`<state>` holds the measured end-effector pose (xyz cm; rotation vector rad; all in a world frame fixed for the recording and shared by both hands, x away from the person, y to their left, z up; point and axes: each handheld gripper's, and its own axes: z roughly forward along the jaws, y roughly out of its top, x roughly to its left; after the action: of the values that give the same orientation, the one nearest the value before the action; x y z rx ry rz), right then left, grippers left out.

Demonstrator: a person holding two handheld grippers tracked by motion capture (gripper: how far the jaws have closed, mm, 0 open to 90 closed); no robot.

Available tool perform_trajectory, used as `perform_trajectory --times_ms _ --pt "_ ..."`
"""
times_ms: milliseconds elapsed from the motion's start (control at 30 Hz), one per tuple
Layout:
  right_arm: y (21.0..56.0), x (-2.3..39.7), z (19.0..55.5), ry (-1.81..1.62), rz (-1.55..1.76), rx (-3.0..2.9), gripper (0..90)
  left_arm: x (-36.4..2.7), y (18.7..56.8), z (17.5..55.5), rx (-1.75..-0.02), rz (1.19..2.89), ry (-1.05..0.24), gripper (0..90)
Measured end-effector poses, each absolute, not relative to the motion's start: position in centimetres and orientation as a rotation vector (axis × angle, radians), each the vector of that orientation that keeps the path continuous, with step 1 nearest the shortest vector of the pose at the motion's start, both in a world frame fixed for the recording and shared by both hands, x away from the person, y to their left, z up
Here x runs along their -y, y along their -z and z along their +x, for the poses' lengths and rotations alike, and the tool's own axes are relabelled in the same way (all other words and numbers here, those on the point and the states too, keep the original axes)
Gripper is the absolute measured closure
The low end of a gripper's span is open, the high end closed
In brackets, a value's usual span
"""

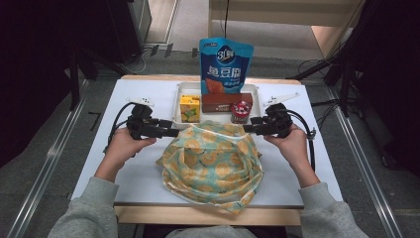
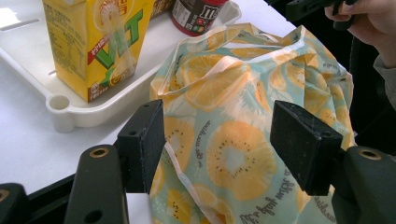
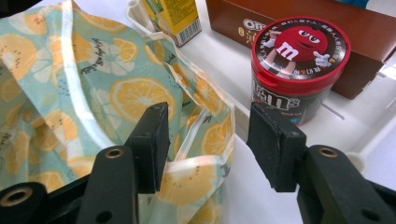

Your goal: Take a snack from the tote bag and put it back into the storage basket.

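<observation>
Fruit-print bag flanked by two grippers at the table's near edge.
The bag's left side is framed by the left gripper with fingers spread, ungripped; its rim lies between the parted fingers of the right gripper, unpressed. A white tray sits behind.

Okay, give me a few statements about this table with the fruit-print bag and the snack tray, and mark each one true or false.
1. The fruit-print bag lies on the table in front of the white tray. True.
2. The M&M's tub has a blue lid. False: its lid is red.
3. The yellow drink carton stands upright in the tray. True.
4. The right gripper is clamped on the tub. False: its jaws stand open, with the bag's edge below them.
5. The left gripper has its jaws open over the bag. True.
6. The blue snack pouch lies flat on the bag. False: it stands at the tray's far side.
</observation>
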<state>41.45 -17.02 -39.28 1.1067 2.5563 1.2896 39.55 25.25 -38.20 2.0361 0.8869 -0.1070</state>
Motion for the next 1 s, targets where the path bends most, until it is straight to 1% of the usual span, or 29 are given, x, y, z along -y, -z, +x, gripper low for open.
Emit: perform_trajectory --times_ms 600,900,1000 --pt "39.0 18.2 38.6 -1.293 1.090 -2.561 43.7 -26.0 38.4 38.6 -0.907 2.037 0.096 35.9" --pt "39.5 19.5 37.3 -1.293 1.115 -2.541 39.4 -26.3 38.7 38.1 -0.912 2.032 0.095 35.9" --pt "39.7 20.0 36.9 -1.291 1.124 -2.534 39.4 -26.4 38.8 37.9 -0.912 2.027 0.089 35.8"
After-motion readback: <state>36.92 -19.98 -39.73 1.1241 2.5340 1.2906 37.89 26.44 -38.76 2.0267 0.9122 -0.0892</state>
